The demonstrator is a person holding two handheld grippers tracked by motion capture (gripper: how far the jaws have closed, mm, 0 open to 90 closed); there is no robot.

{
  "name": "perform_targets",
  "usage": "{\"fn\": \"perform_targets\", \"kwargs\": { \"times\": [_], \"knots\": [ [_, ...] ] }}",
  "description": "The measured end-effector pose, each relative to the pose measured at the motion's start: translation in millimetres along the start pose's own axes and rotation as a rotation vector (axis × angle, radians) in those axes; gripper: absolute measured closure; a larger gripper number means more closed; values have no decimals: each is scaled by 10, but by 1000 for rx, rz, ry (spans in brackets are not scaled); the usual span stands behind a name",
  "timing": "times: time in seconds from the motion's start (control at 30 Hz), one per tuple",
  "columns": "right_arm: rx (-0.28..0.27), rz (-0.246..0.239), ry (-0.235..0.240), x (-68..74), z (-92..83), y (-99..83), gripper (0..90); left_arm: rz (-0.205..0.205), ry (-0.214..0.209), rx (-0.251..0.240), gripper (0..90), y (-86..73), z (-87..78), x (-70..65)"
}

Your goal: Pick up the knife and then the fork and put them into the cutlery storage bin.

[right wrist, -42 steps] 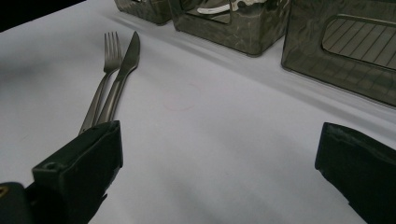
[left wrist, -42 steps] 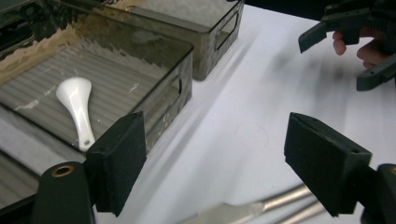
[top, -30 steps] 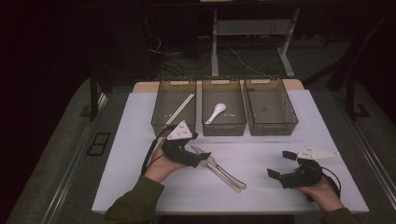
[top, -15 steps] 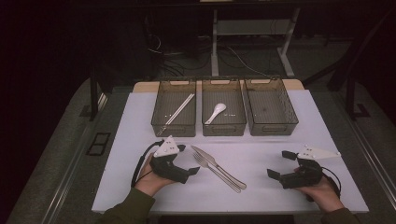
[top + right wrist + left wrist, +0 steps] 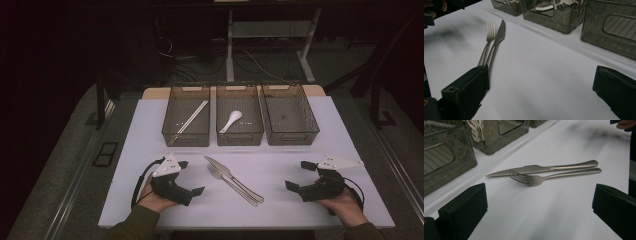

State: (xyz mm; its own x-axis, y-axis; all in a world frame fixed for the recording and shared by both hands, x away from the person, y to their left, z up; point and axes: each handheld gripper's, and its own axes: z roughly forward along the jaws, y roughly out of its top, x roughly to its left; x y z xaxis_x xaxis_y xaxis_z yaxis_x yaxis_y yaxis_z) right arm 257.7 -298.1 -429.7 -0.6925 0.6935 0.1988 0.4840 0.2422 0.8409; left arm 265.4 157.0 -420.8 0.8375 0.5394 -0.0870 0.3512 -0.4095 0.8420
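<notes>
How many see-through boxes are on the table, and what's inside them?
3, in a row at the table's far edge. The left bin holds chopsticks, the middle bin holds a white spoon, and the right bin looks empty.
</notes>
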Motion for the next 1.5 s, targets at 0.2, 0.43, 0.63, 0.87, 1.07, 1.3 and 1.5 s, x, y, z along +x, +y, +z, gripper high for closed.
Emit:
{"fn": "perform_targets", "kwargs": {
  "times": [0.2, 0.43, 0.63, 0.87, 1.07, 1.3, 1.5],
  "knots": [
    [14, -1, 18, 25, 3, 49, 8, 4, 7, 15, 0, -36, 3, 27],
    [30, -10, 42, 80, 39, 145, 9, -1, 4, 18, 0, -38, 13, 30],
    [58, -28, 56, 135, 129, 206, 9, 10, 1, 28, 0, -29, 20, 14],
    [103, -47, 72, 231, 250, 298, 79, 12, -3, 32, 0, -26, 26, 2],
    [147, -47, 86, 302, 385, 394, 190, 8, -2, 34, 0, -29, 26, 3],
    [219, -68, 102, 396, 579, 496, 329, 13, -5, 36, 0, -32, 36, 3],
    [256, -87, 101, 458, 706, 598, 419, 13, -6, 36, 0, -25, 43, 0]
  ]
}}
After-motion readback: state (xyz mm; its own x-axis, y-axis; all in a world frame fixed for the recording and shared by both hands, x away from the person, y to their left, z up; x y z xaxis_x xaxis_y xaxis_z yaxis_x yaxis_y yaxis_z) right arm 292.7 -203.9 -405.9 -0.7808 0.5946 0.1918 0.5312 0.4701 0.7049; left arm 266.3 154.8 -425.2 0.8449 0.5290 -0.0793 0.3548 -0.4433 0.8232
